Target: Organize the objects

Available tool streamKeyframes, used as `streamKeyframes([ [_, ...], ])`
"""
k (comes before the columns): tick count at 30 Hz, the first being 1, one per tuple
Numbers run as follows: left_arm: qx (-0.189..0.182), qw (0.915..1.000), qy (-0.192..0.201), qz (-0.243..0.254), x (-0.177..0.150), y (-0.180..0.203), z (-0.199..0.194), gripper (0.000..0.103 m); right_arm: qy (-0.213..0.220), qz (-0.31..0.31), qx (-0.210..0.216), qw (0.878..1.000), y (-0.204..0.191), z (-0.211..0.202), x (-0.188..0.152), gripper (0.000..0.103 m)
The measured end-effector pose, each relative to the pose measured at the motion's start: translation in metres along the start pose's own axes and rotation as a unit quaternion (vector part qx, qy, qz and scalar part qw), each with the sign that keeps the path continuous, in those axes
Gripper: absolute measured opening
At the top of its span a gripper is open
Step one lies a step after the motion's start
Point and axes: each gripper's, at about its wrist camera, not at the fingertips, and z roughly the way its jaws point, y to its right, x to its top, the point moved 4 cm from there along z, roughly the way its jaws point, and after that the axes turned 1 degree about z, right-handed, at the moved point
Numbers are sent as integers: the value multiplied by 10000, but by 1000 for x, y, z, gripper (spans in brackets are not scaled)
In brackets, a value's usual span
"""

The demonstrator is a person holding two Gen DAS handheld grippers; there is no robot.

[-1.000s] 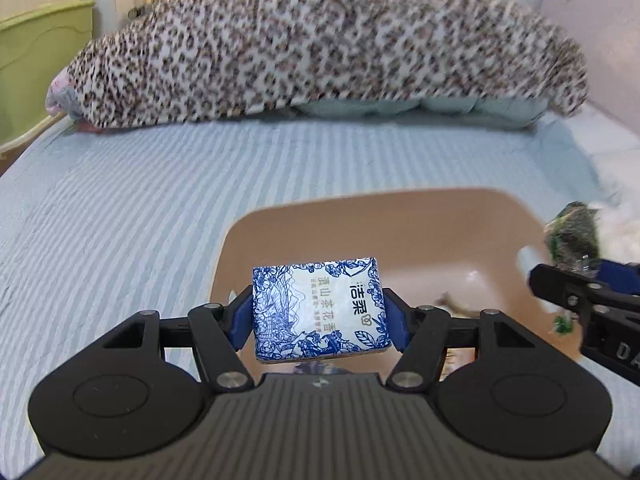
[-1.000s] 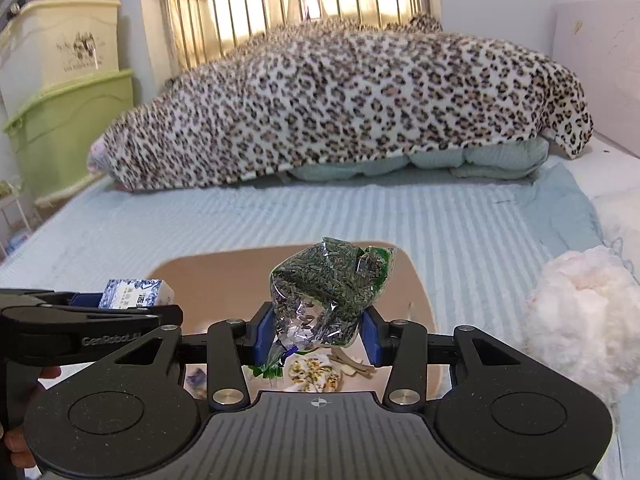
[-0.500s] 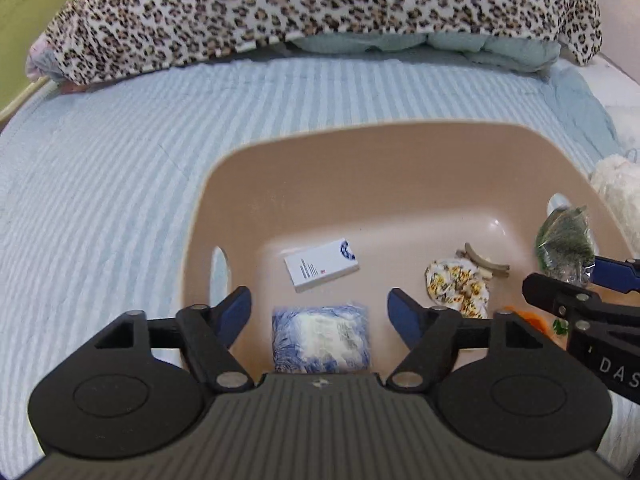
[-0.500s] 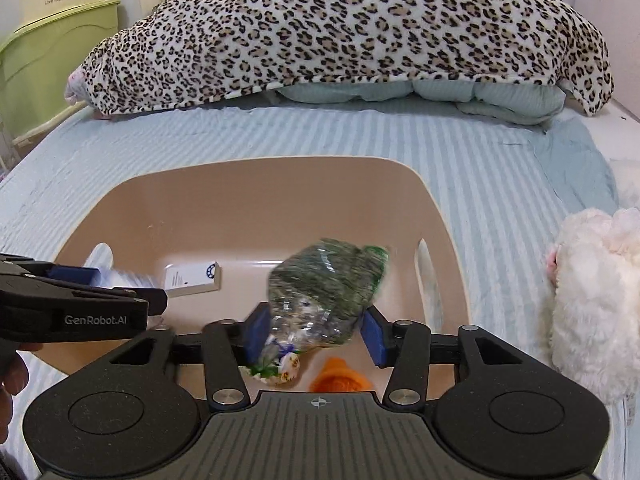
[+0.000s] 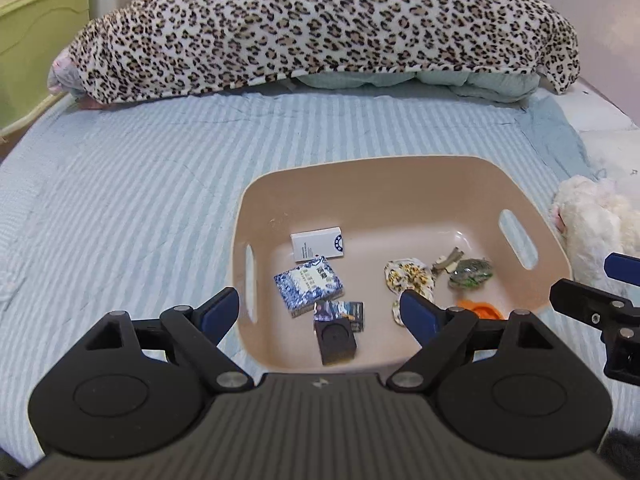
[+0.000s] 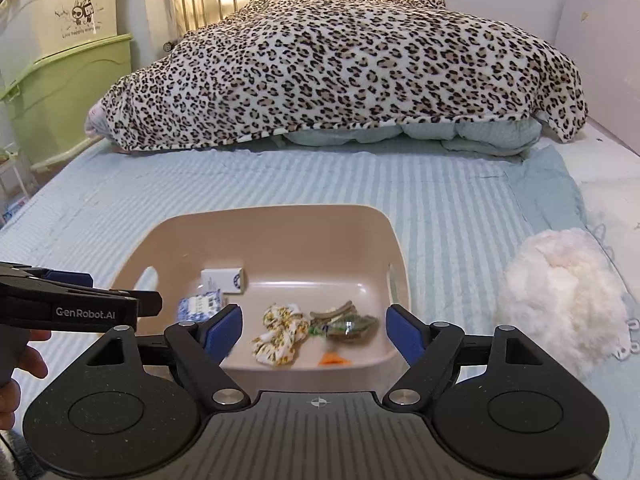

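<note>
A tan plastic basket (image 5: 400, 178) (image 6: 280, 224) sits on the striped bed. Inside lie the blue-and-white tissue pack (image 5: 308, 285) (image 6: 198, 304), a white box (image 5: 318, 243) (image 6: 224, 280), a dark card (image 5: 340, 314), a black cube (image 5: 335, 340), a floral scrunchie (image 5: 410, 278) (image 6: 280, 332), the green foil bag (image 5: 470, 274) (image 6: 354, 326), a hair clip (image 5: 450, 260) and an orange piece (image 5: 480, 308) (image 6: 334, 358). My left gripper (image 5: 320, 314) is open and empty above the basket's near edge. My right gripper (image 6: 314, 330) is open and empty, also over the near edge.
A leopard-print blanket (image 5: 320, 28) (image 6: 340, 68) is heaped at the far end of the bed. A white fluffy plush (image 5: 596, 220) (image 6: 560, 292) lies right of the basket. Green and cream storage bins (image 6: 60, 72) stand at the left.
Both grippers opened and pulled back up. The tissue pack dropped from the left gripper and the green foil bag from the right gripper into the basket.
</note>
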Motion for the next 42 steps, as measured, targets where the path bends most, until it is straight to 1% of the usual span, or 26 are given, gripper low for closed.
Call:
streamKeyframes([
  [8,-89,9998,203,-14,-20,2,-52,88,180,-165,0,9997,-7,-50,-10,80],
  [12,-14,9995,329,-26,-34,2,-76,88,248,-224,8,9994,-9,-72,-16,80],
  [17,-54,9992,401,24,-53,4,-100,88,224,-224,19,9995,-11,-95,-27,81],
  [23,-297,9989,329,-124,-74,1,-118,88,146,-283,-4,9995,-11,-112,-47,81],
  [25,-292,9990,322,-110,-80,0,-123,88,122,-267,-11,9996,-9,-116,-54,81],
  [30,-332,9990,278,-86,-93,-1,-134,88,218,-335,-101,9991,-8,-131,-72,81],
  [36,-288,9988,387,46,-104,2,-150,88,173,-471,-109,9987,-13,-142,-88,81],
  [38,-250,9986,453,48,-109,2,-155,88,90,-456,-54,9989,-15,-143,-92,81],
  [42,-391,9983,415,74,-118,3,-163,88,8,-380,17,9993,-16,-147,-98,81],
])
